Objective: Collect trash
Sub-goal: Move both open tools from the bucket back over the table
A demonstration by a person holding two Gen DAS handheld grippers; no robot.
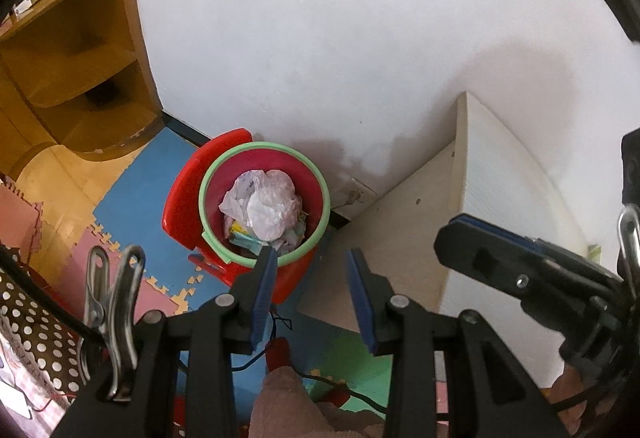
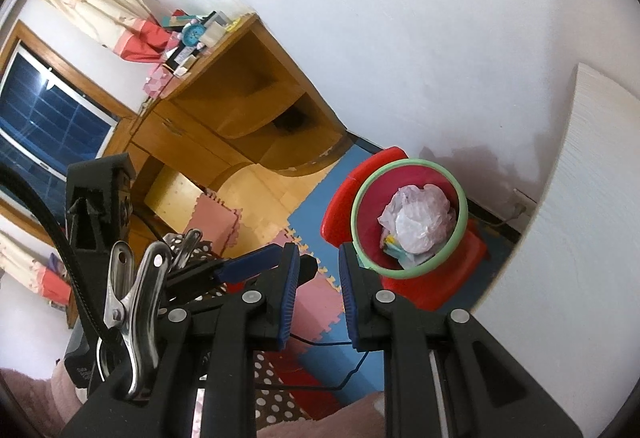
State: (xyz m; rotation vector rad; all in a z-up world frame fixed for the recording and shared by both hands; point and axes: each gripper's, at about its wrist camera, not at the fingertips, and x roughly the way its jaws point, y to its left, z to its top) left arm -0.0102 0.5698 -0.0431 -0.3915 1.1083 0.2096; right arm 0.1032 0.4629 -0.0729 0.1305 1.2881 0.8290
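The bin (image 1: 264, 198) stands against the wall, in front of a red chair (image 1: 192, 190), holding a crumpled plastic bag (image 1: 266, 206) — probably light, soft, slippery; best pinched at a raised fold. Left gripper (image 1: 312, 298) and right gripper (image 2: 318, 298) hang above it — jaws apart, empty.

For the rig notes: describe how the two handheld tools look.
Both match: the left tool and the right tool have black plastic linkage arms with silver pivot bolts and blue ribbed pads. A shiny metal spring clip sits on each frame's left side, and thin black cables trail underneath.
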